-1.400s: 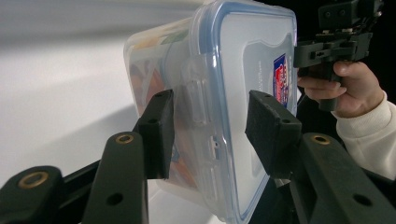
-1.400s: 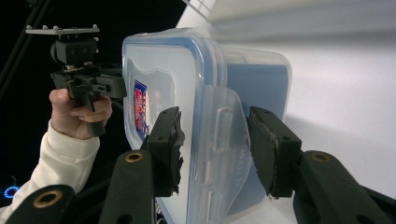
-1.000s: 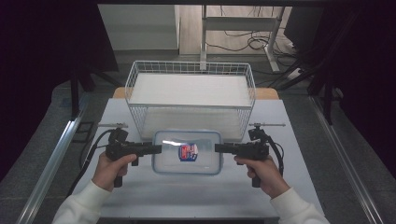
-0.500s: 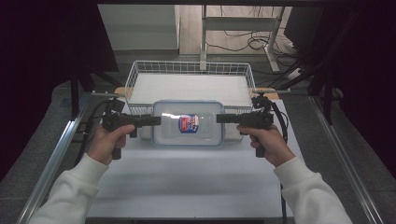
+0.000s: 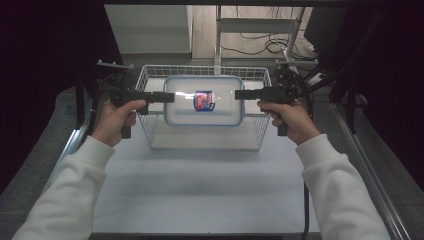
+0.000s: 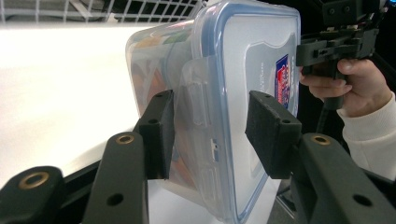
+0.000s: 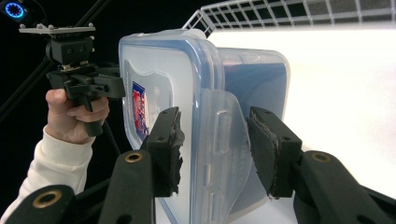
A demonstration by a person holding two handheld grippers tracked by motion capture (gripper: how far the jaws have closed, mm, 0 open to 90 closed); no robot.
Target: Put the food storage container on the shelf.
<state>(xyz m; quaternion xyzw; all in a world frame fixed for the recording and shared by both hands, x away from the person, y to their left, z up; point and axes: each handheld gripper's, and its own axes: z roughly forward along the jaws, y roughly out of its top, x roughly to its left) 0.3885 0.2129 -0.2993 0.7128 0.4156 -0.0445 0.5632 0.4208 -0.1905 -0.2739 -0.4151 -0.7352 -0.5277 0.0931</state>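
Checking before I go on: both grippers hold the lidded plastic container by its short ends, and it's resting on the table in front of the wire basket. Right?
Not quite. The left gripper and right gripper do clamp the lidded plastic container by its short ends, but it isn't resting on the table. The high view shows it held up in the air above the wire basket.

Clear blue-rimmed container (image 5: 204,100) with a red-blue label (image 5: 203,100), white wire basket (image 5: 205,137), seemingly pale table (image 5: 200,185).
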